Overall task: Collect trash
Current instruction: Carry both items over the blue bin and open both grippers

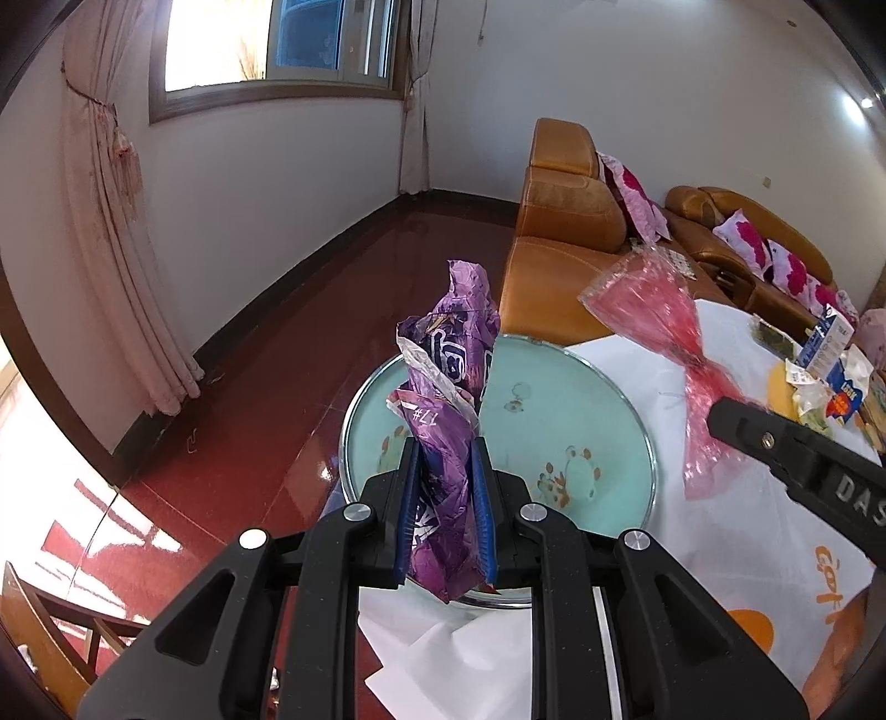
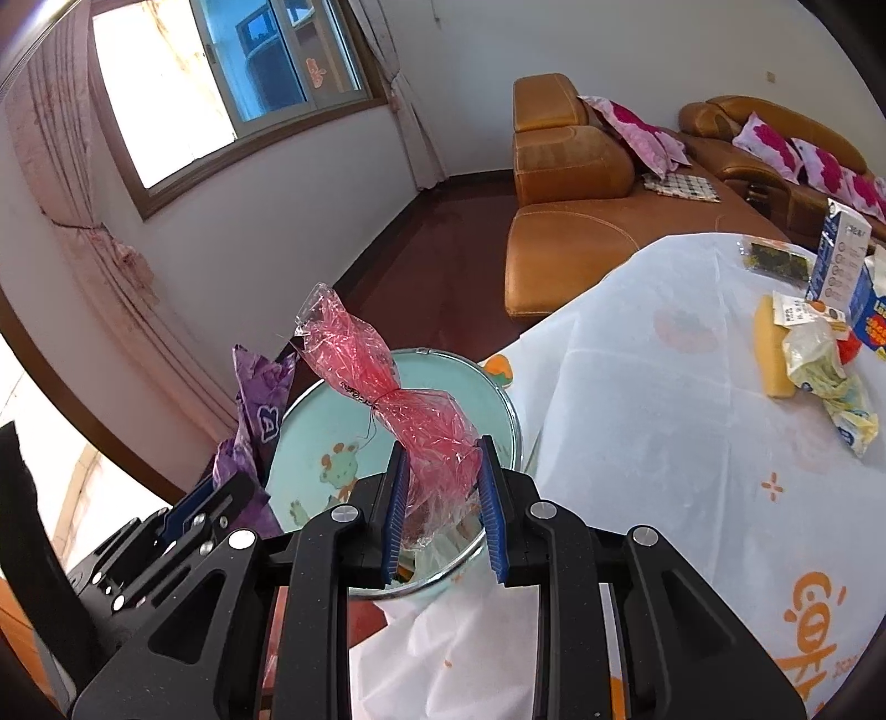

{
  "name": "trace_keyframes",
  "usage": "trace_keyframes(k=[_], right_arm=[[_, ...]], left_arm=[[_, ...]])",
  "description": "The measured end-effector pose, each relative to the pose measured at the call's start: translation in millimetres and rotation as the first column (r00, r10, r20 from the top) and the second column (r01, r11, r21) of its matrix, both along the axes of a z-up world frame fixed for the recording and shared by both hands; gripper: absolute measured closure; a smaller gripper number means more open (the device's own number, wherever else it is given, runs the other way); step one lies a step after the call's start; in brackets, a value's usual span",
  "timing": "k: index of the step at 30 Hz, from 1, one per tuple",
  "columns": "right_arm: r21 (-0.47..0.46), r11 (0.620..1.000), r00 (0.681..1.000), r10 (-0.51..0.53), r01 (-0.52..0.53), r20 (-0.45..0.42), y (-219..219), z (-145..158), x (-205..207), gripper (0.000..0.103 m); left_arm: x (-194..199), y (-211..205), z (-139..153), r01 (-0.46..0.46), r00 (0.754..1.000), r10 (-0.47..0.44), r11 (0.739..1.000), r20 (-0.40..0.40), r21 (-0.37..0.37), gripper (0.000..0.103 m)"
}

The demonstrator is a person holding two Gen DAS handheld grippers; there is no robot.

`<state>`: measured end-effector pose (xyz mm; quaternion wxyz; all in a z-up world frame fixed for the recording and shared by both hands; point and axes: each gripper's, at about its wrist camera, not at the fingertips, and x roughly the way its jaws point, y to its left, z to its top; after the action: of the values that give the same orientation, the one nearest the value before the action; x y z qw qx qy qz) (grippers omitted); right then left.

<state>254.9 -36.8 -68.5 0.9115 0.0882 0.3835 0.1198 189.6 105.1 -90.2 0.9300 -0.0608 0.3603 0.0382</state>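
A table [image 2: 637,387] draped in a white cloth is seen with a pale green metal basin [image 1: 581,404] set at its near left corner. Over the basin, a crumpled purple wrapper [image 1: 448,443] is clamped upright by the left gripper [image 1: 446,471], and a twisted red cellophane wrapper [image 2: 398,399] is clamped by the right gripper [image 2: 443,471]. Cartons and other scraps [image 2: 819,354] are left near the far right edge.

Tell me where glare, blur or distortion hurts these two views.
Left wrist: blown-out window, glare on the red floor, blurred red cellophane wrapper. Right wrist: window also overexposed, wrapper sharp. Both: fisheye bends walls; dark corners.
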Motion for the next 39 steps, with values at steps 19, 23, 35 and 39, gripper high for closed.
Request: trace_keyframes(k=[19, 23, 35, 39], right_arm=[[-0.034, 0.999, 0.995, 0.0, -0.003, -0.101, 21.7, -34.0, 40.3, 0.076], [-0.027, 0.999, 0.994, 0.014, -0.017, -0.109, 25.4, -37.1, 43.6, 0.072], [-0.005, 0.999, 0.994, 0.041, -0.041, -0.102, 26.8, -37.1, 42.1, 0.056], [0.001, 0.999, 0.995, 0.041, -0.041, -0.096, 24.7, -34.2, 42.8, 0.051]], left_arm=[[25.0, 6.2, -30.0, 0.015, 0.997, -0.015, 1.0, -0.081, -0.003, 0.085], [27.2, 5.4, -31.7, 0.012, 0.996, -0.013, 1.0, -0.086, -0.004, 0.085], [25.2, 3.4, -35.5, 0.007, 0.995, -0.007, 1.0, -0.098, -0.004, 0.081], [24.6, 0.9, -35.1, 0.018, 0.995, -0.017, 1.0, -0.099, 0.004, 0.081]])
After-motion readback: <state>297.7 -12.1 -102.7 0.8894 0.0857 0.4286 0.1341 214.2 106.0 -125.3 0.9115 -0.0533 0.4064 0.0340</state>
